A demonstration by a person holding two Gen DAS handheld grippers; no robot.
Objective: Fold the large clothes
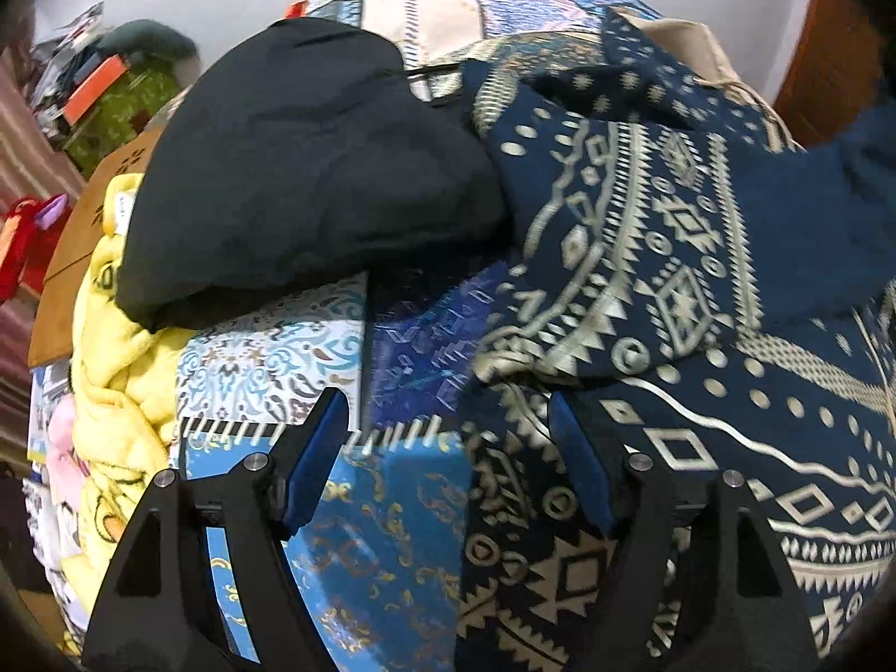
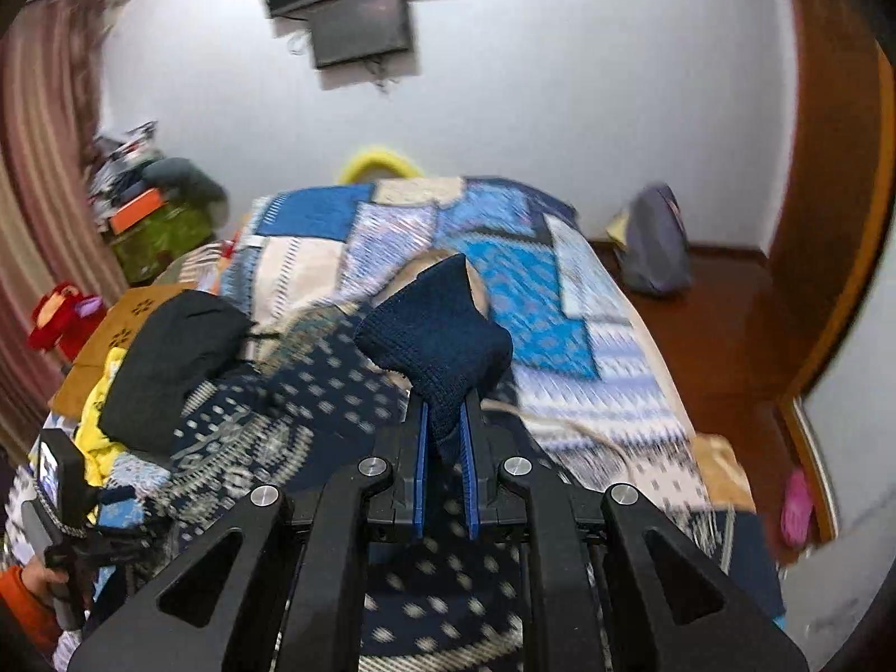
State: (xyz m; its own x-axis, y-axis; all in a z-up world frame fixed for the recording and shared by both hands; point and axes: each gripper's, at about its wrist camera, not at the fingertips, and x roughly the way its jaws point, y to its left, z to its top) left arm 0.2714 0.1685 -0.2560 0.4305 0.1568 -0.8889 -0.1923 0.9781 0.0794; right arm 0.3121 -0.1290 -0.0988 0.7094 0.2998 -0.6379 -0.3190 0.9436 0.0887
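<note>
two wrist views over a bed spread with a blue patchwork quilt (image 2: 560, 291), which we take as our landmark. the task's thing, a large navy patterned garment (image 1: 672, 257), lies crumpled on the near part of the quilt. its ribbed navy cuff (image 2: 442, 336) is lifted clear of the quilt.

right gripper (image 2: 445, 437): we see the tongs pressed together on the ribbed cuff, which bulges out above the blue pads and hangs over the middle of the quilt.

left gripper (image 1: 448, 442): we see the tongs standing well apart, with nothing between them. they point down at the near part of the quilt, the right-hand finger just at the garment's edge and the left-hand finger over bare quilt. in the right wrist view this gripper shows at the quilt's near left corner, held by a hand in an orange sleeve (image 2: 28, 593).

other things: a black bundle (image 1: 302, 168) rests on the quilt's left side, touching the navy garment, with a yellow fleece item (image 1: 112, 358) beside and below it at the quilt's left edge.

progress, as we judge it: no clean fold shows yet. the garment is bunched and overlapping itself, so we place the work at an early stage, with one end gripped. what remains is a second hold, spreading the cloth flat on the quilt, then the folds themselves.
</note>
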